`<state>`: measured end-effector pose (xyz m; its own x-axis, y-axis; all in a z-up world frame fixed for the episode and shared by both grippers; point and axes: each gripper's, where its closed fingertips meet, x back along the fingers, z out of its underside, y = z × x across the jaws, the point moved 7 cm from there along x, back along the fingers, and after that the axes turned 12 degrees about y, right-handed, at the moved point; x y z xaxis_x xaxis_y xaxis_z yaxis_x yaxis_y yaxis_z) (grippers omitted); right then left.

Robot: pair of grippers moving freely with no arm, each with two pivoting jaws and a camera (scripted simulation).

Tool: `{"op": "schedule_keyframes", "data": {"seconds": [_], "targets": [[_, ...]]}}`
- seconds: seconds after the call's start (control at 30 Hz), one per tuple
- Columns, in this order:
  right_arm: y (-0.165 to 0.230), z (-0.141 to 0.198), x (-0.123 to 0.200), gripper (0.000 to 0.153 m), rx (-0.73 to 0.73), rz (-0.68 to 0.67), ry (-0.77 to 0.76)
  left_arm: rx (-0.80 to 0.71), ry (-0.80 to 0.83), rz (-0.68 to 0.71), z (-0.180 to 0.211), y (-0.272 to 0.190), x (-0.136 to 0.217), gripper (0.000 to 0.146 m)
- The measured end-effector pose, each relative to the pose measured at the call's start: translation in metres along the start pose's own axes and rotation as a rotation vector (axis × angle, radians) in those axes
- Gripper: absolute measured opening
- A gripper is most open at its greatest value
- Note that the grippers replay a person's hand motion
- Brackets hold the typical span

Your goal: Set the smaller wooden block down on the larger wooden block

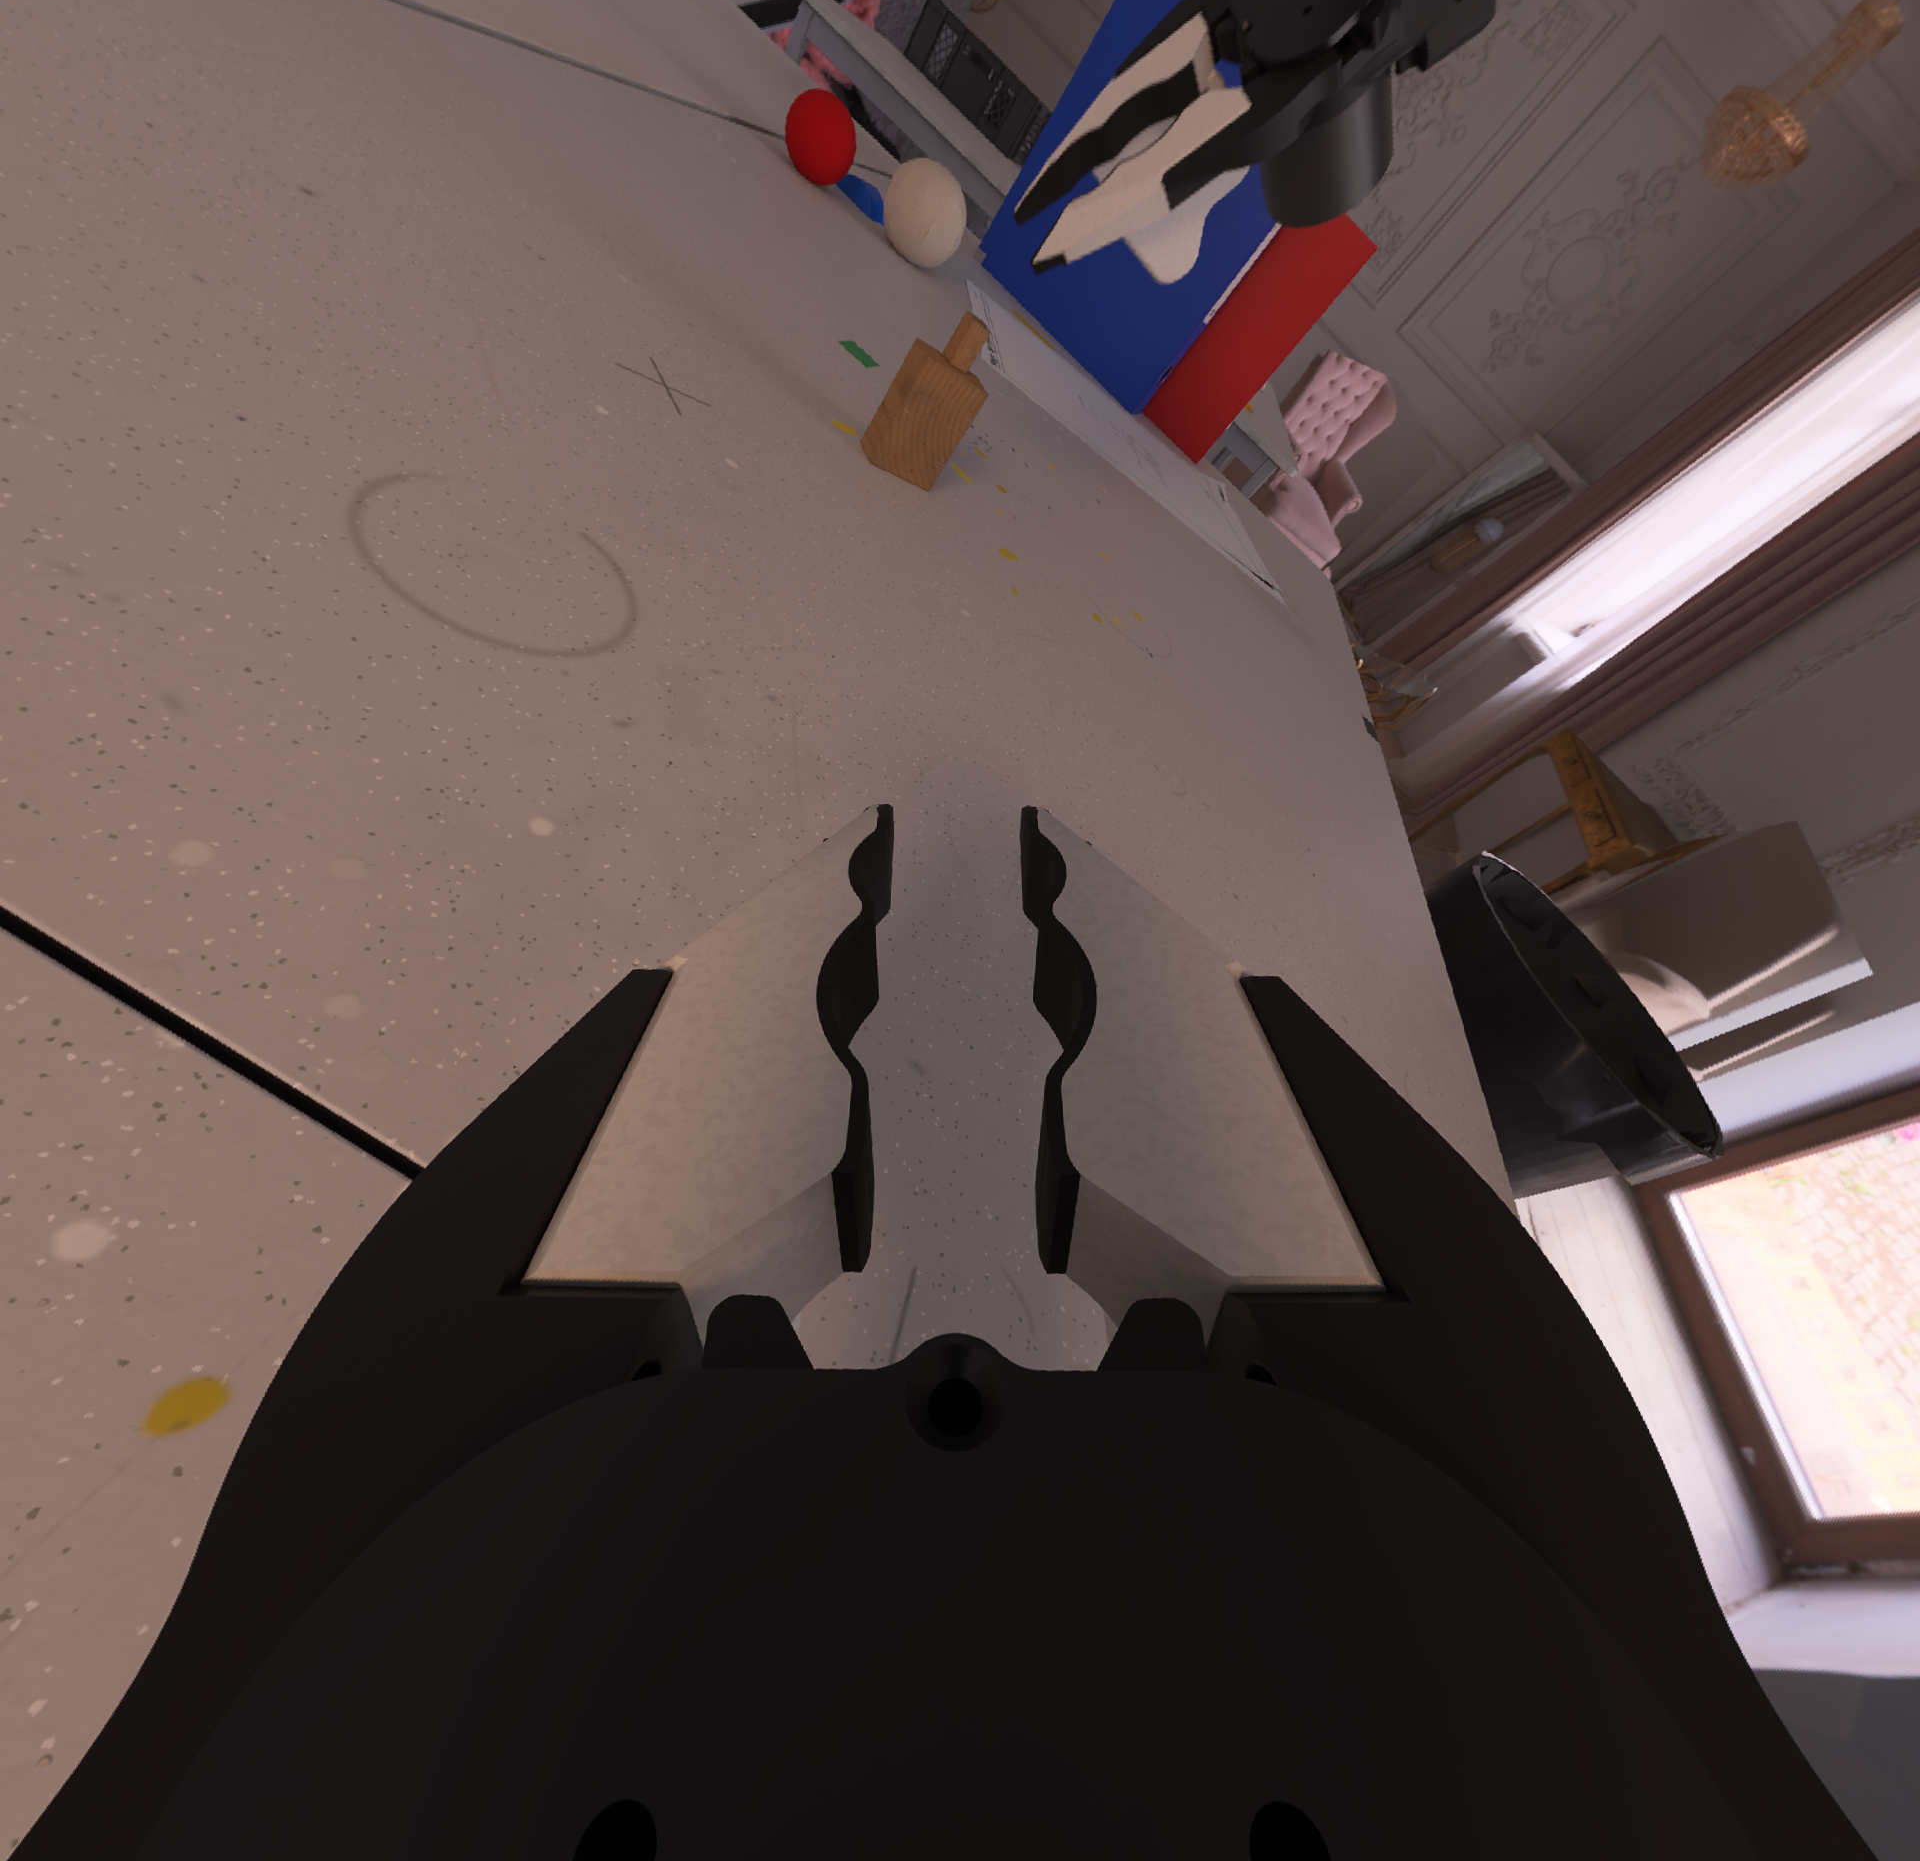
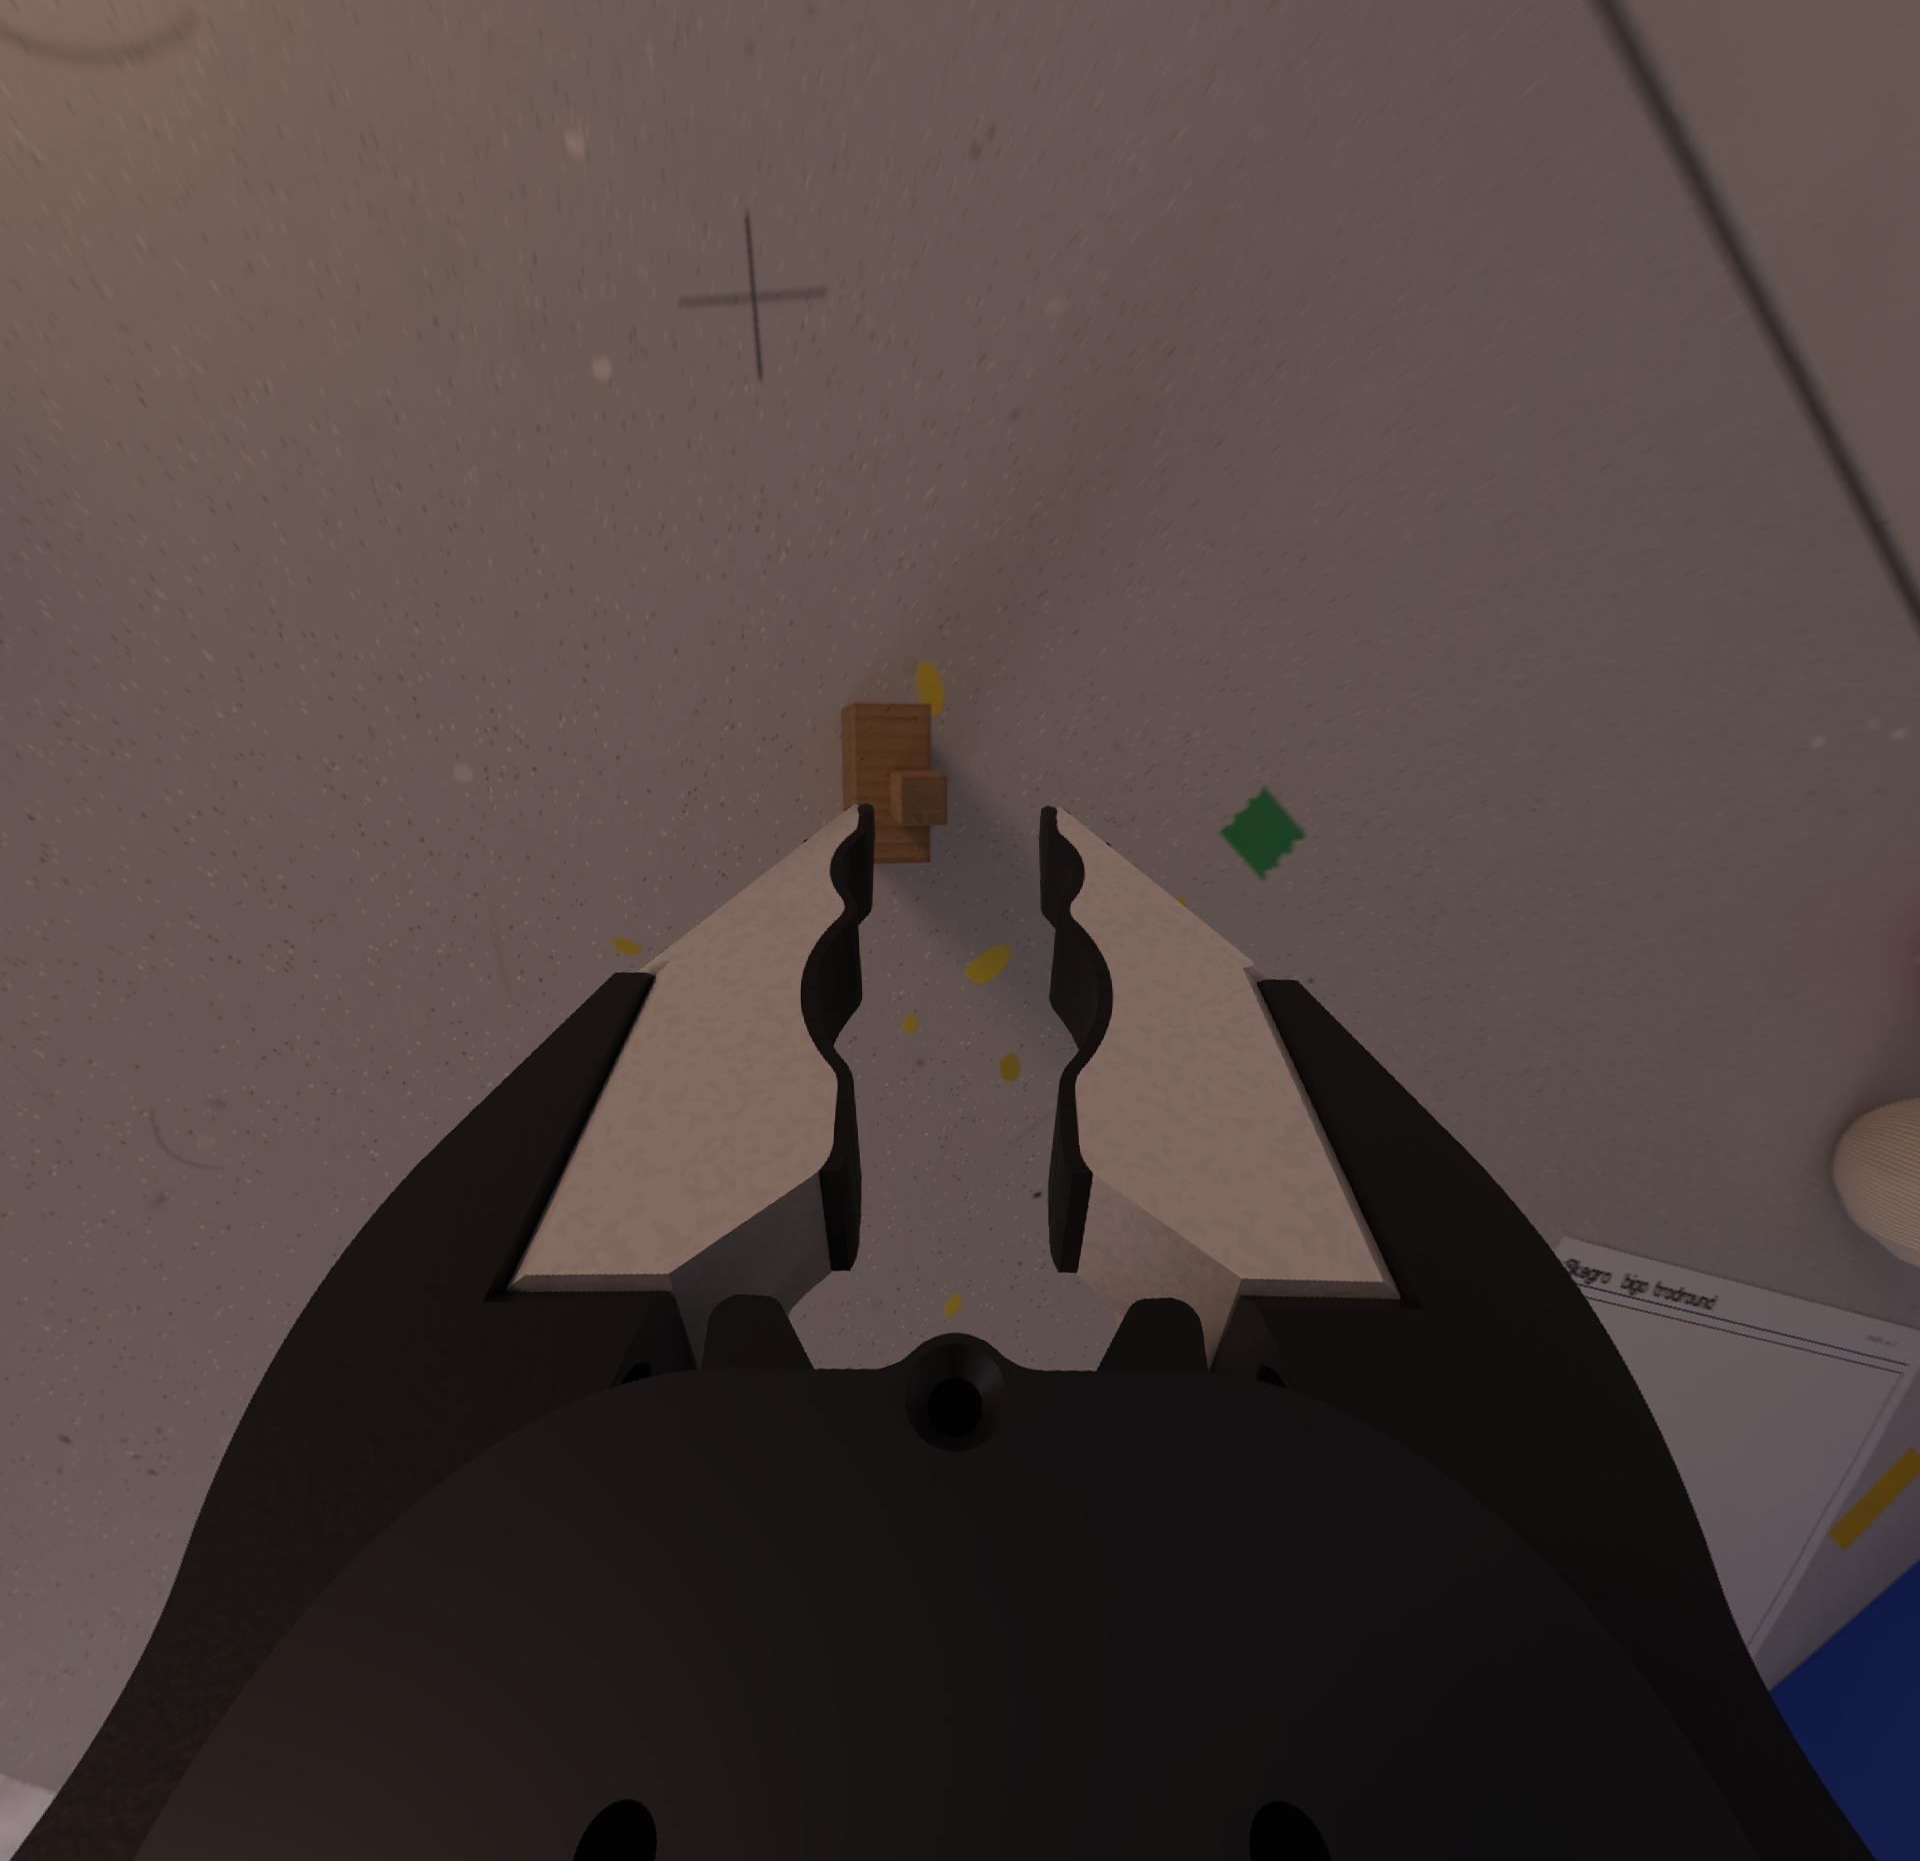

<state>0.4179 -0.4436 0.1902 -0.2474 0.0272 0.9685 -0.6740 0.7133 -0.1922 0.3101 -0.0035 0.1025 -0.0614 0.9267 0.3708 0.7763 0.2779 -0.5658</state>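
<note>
The larger wooden block [image 1: 923, 414] lies on the speckled grey table, with the smaller wooden block [image 1: 966, 343] resting on its top near one edge. In the right wrist view I look straight down on the larger block [image 2: 883, 762] with the smaller block [image 2: 920, 799] on it. My right gripper [image 2: 953, 819] is open and empty, high above the blocks; it also shows in the left wrist view [image 1: 1049, 237], up in the air. My left gripper [image 1: 956, 819] is open and empty, low over the table, well short of the blocks.
A red ball [image 1: 820, 135], a cream ball [image 1: 925, 211], a blue box [image 1: 1132, 284] and a red box [image 1: 1262, 341] stand beyond the blocks. A paper sheet [image 2: 1714, 1437] and a green tag [image 2: 1261, 831] lie on the table. The table edge runs along the right [image 1: 1371, 772].
</note>
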Motion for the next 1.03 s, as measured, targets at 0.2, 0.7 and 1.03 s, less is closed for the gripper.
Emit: {"op": "schedule_keyframes", "data": {"seconds": [0.2, 0.7, 1.03], "targets": [[-0.008, 0.001, 0.047, 0.043, -0.05, 0.071, -0.13, -0.025, -0.004, -0.01, -0.001, -0.006, 0.004, 0.024], [0.128, 0.066, 0.063, 0.045, -0.177, 0.022, -0.402, -0.138, -0.081, -0.291, 0.024, -0.017, 0.05, 0.034], [0.189, 0.128, 0.01, 0.075, -0.429, -0.007, -0.584, -0.19, -0.228, -0.884, 0.091, -0.068, 0.147, 0.07]]}}
